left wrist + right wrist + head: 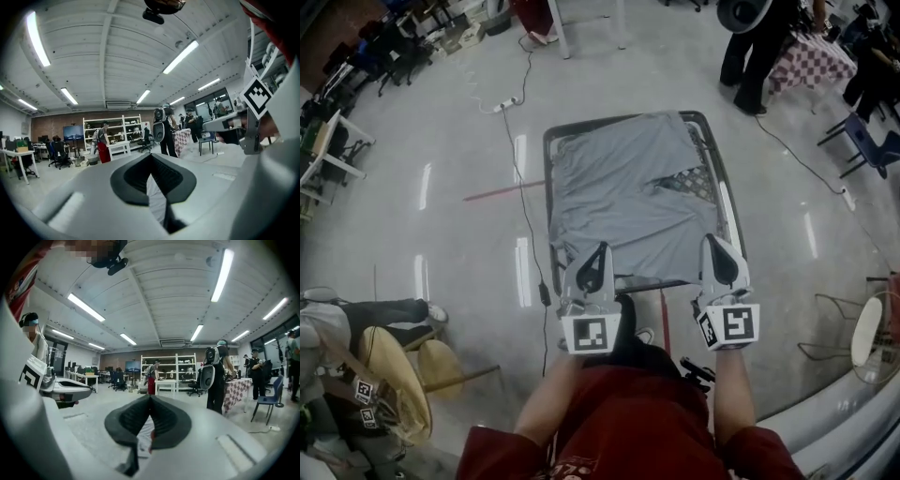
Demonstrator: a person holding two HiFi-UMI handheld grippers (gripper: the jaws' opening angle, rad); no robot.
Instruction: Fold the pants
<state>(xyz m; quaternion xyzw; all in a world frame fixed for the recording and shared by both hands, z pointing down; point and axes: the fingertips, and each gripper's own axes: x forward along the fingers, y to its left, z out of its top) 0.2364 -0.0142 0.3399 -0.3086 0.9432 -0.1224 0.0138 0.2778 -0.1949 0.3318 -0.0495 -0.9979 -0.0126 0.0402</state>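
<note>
My head camera looks steeply down on the table from above its near end, rather close. The cameras on the left gripper and right gripper sit at that near end and look level beyond the table. Both share the white shelves far behind it.

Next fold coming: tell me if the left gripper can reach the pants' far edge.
Probably not yet: the left gripper looks shut on the near edge of the pants; otherwise nothing blocks it.
</note>
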